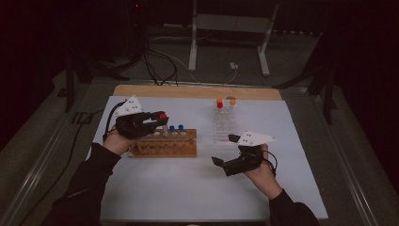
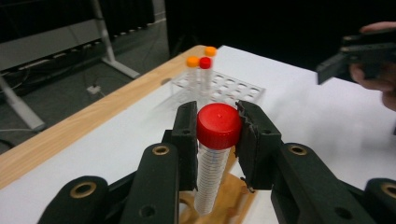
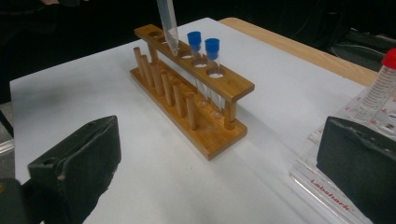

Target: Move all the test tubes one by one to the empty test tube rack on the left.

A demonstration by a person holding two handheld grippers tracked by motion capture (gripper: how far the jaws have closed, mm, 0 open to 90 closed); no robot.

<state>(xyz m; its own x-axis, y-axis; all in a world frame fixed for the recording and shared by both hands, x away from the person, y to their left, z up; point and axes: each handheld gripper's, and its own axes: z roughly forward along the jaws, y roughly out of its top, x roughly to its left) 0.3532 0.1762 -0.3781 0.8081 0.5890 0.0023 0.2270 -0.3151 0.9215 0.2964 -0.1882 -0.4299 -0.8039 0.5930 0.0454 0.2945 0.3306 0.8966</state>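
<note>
— 2 grippers, yours. What did each have?

— My left gripper [image 2: 218, 128] was clamped on the red-capped tube [image 2: 215, 154] just under its cap. The tube hung upright, its tip above the wooden rack [image 3: 196, 100] and clear of the holes.

— And the other?

— My right gripper [image 1: 228, 149] held nothing — its jaws stood wide apart above the white table [image 1: 188, 179], just beside the clear plastic rack [image 1: 225, 123].

— What stood in the racks?

— 2 blue-capped tubes [image 3: 203, 56] in the wooden one; 2 orange-capped tubes [image 2: 201, 70] and 1 red-capped one in the clear rack's far corner.
</note>
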